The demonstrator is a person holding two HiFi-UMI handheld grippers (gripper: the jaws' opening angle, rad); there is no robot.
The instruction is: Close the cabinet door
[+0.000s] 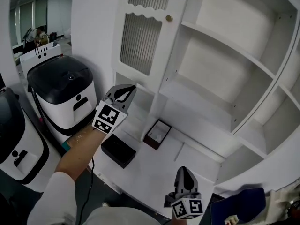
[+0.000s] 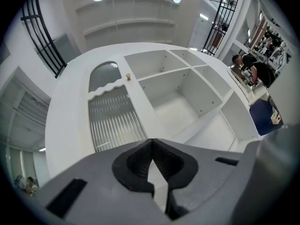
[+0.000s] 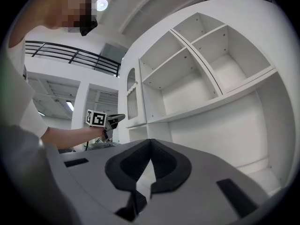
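Observation:
The white cabinet door [image 1: 140,36] has ribbed glass panels and a small brass knob [image 1: 168,18]; it covers the cabinet's left bay, and I cannot tell whether it lies fully flush. My left gripper [image 1: 133,87] is shut with nothing in it, its tips close to the door's lower edge. In the left gripper view the door [image 2: 115,118] and knob [image 2: 127,77] lie just beyond the closed left gripper [image 2: 151,142]. My right gripper [image 1: 183,170] hangs low in front of the counter, shut and empty. The right gripper view shows the door [image 3: 131,93] edge-on.
Open white shelves [image 1: 225,46] fill the cabinet's right side. On the counter [image 1: 154,172] lie a flat black box [image 1: 118,150] and a small dark-rimmed box [image 1: 157,134]. Two black-and-white machines [image 1: 61,90] stand at the left. A blue object [image 1: 236,210] sits at bottom right.

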